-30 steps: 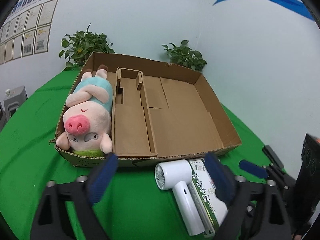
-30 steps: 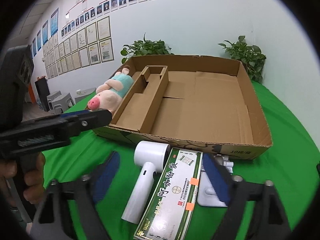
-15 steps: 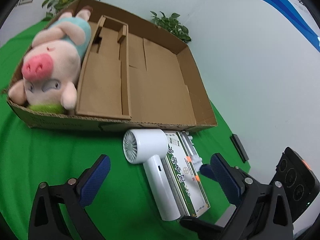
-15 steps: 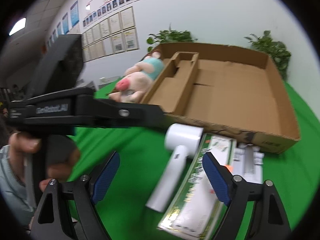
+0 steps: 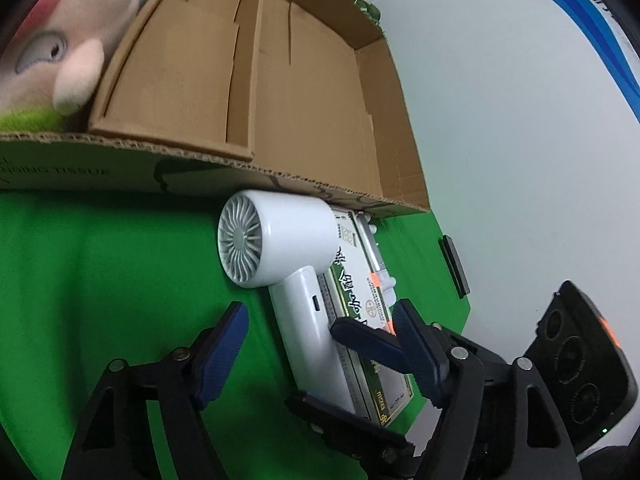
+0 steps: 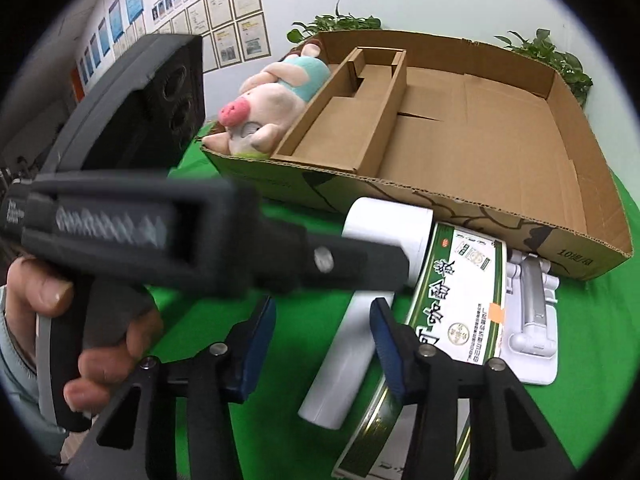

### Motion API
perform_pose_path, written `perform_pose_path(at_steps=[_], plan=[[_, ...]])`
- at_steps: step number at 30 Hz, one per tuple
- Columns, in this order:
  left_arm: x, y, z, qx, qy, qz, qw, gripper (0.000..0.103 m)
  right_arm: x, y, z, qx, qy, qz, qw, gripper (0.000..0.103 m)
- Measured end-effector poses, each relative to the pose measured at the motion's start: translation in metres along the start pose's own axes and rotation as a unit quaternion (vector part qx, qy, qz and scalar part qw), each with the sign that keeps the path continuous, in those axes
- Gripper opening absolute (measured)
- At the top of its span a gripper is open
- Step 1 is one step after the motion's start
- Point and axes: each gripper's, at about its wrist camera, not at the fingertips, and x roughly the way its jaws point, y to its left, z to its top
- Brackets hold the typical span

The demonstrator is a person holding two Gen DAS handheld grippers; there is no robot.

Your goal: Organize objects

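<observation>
Green cloth surface (image 6: 592, 320). Pale wall (image 5: 500, 120) behind, blue swoosh graphic (image 5: 592, 36) on it. Framed certificates (image 6: 236, 20) in rows on far wall. 2 leafy potted plants (image 6: 340, 24) (image 6: 560, 60) against wall.

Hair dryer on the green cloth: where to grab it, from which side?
Probably the handle of the hair dryer: straight, slim, lying flat. Come from above, fingers across its width. The green-and-white box crowds one side, so that finger needs the gap. The left gripper straddles it, jaws closing.
</observation>
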Motion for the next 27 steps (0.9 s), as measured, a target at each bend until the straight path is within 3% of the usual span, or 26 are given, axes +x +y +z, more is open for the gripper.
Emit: perform_pose_path(at_steps=[4,11,13,15,16,17,18,25,27], plan=[[0.008,0.003,-0.002,-0.002,0.008,-0.003,1.0000,0.067,-0.001,0.005,0.001,-0.011,0.000,-0.019,1.000,0.037],[0.012,-0.001,0.000,0.003,0.009,-0.005,0.9999,0.058,0.001,0.006,0.002,-0.014,0.000,-0.023,1.000,0.037],[0.010,-0.003,0.000,0.008,-0.001,0.006,0.9999,0.049,0.005,0.006,0.004,-0.018,-0.001,-0.028,0.999,0.038],[0.003,-0.004,0.002,0.010,-0.012,0.018,0.9997,0.031,0.005,0.007,0.005,-0.019,-0.001,-0.030,0.999,0.038],[0.001,-0.003,0.003,0.008,-0.015,0.020,0.9997,0.027,0.005,0.006,0.005,-0.017,-0.001,-0.030,0.999,0.038],[-0.001,-0.001,0.003,0.006,-0.014,0.027,0.9995,0.012,0.006,0.006,0.005,-0.016,-0.002,-0.030,0.999,0.038],[0.000,0.000,0.003,0.007,-0.009,0.037,0.9993,0.006,0.006,0.006,0.005,-0.014,-0.002,-0.030,0.999,0.038],[-0.001,0.002,-0.004,-0.001,-0.004,0.026,0.9997,0.006,0.002,0.010,0.000,-0.021,0.000,-0.040,0.999,0.038],[0.006,0.004,0.004,-0.010,-0.004,0.024,0.9997,0.010,0.004,0.008,-0.001,-0.018,0.006,-0.047,0.999,0.038]])
